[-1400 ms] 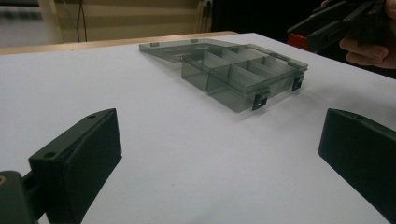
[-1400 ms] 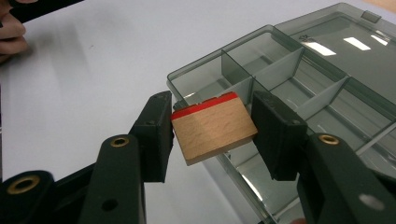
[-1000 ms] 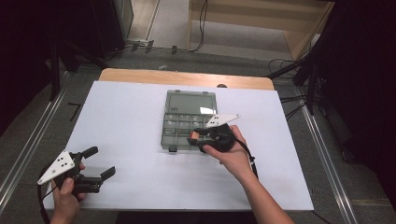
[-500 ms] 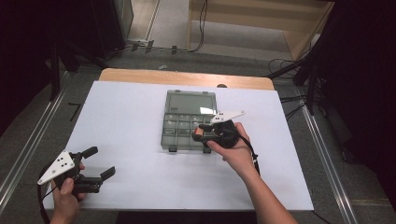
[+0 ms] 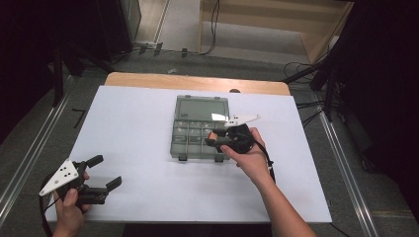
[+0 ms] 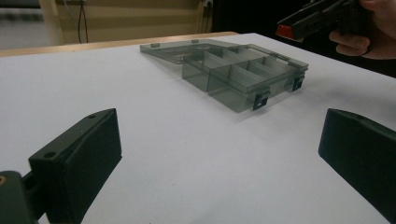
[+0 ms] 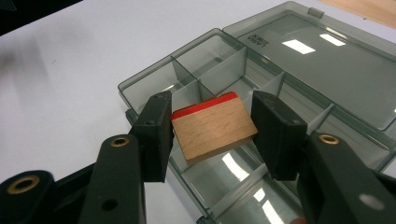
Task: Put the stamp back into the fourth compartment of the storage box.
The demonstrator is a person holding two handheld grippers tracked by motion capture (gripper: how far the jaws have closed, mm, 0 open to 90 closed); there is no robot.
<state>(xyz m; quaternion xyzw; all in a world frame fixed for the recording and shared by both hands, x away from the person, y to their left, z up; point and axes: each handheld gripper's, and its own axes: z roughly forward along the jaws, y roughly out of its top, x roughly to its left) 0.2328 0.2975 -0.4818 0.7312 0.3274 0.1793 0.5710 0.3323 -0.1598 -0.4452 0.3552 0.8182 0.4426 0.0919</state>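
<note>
My right claw grips the light, stiff wooden block by its sides; my left claw is wide.

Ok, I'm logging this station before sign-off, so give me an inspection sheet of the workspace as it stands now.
Surface: white table top, wooden strip along its far edge.
Job's things: grey see-through compartment box, lid open flat behind it, compartments look empty; wooden block with red edge.
Clutter: nothing seen.
Grippers: right gripper shut on the block, above the box's compartments; left gripper open, holding nothing, near the table's front left corner.
Cables: black cable trailing from the right gripper; loose cables on the floor beyond.
Surroundings: metal rails on the floor beside the table, dark stands, wooden furniture behind.
</note>
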